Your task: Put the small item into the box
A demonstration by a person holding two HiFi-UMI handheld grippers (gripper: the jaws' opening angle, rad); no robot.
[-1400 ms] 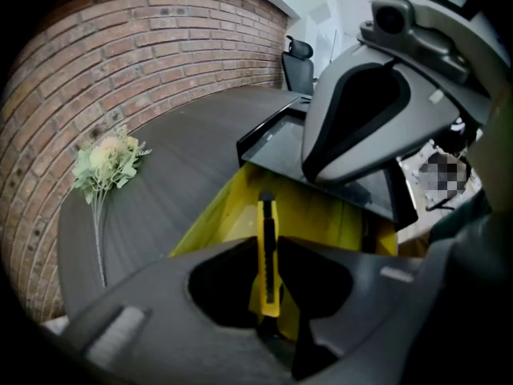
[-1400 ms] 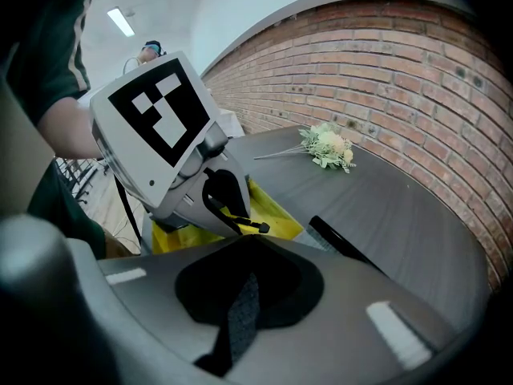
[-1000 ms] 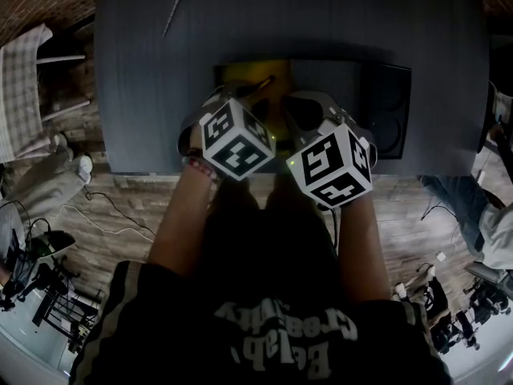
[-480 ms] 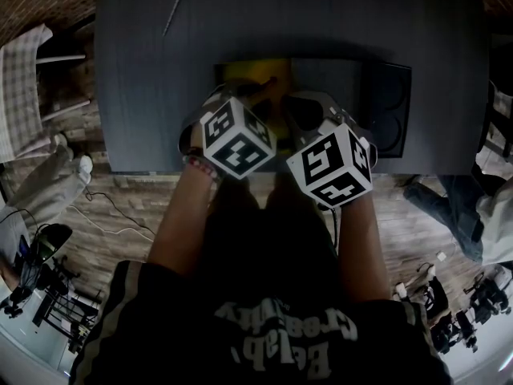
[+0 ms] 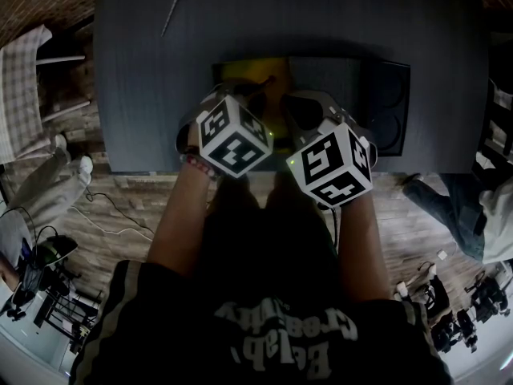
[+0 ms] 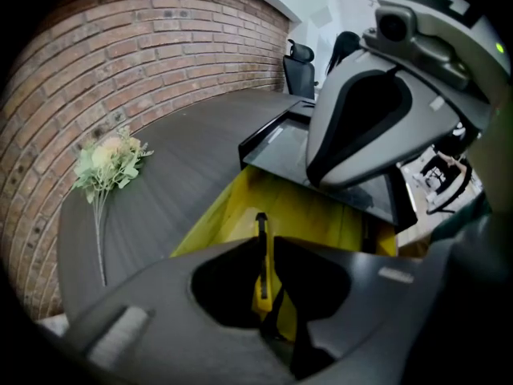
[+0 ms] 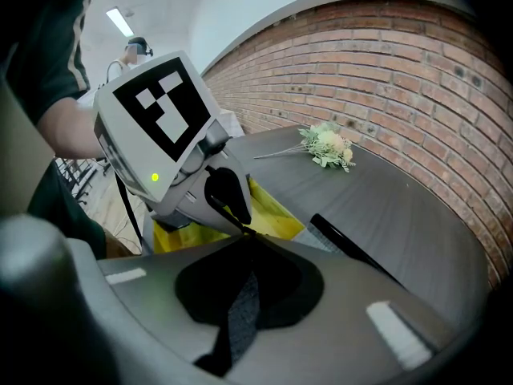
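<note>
Left tool (image 6: pixel 262 245) pinching one small item (image 6: pixel 260 291), right tool (image 7: pixel 244 237), one box (image 6: pixel 314 211)

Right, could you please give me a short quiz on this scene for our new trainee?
1. True or false: the box is yellow inside.
2. Which lies on the table: A) flower sprig, B) cup, C) book?
3. What stands between the left tool's jaws?
Key: 1 true; 2 A; 3 a thin yellow small item with a black tip; the jaws have just been closing around it.
</note>
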